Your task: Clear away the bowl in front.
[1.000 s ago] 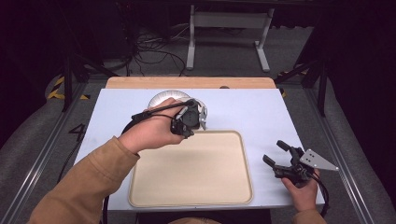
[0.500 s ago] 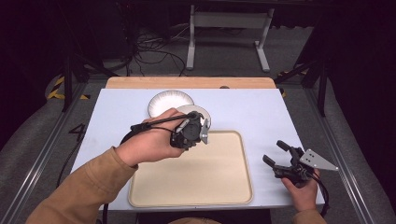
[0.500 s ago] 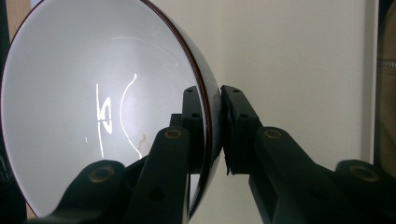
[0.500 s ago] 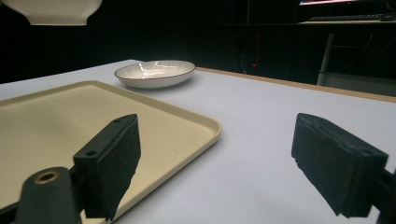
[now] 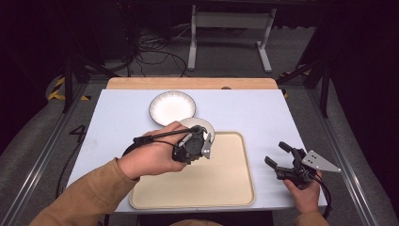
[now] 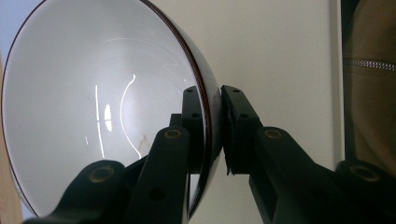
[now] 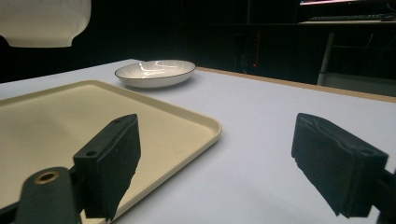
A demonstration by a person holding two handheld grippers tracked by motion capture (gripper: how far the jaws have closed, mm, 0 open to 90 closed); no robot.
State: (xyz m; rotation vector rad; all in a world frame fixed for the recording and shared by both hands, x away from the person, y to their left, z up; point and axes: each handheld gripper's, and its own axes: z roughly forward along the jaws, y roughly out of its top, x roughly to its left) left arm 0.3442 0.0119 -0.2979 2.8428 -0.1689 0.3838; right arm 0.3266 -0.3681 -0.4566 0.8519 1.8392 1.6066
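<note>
Gripping a small white glossy bowl (image 5: 203, 128) by its rim, the left tool (image 5: 194, 147) is held over the cream plastic tray (image 5: 226, 183); placement is judged pending. The right tool (image 5: 282, 165) is seen spread, empty.

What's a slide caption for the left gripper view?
Left gripper clamps the white bowl's rim, one jaw inside and one outside, above the beige tray.

A dark room surrounds the pale table (image 5: 117, 122); grey floor (image 5: 226, 52), tangled cables (image 5: 150, 47), white stand legs (image 5: 229, 21).

White bowl (image 6: 93, 116) held over tray's (image 5: 226, 183) far edge, 2nd bowl (image 5: 171, 107) behind.
</note>
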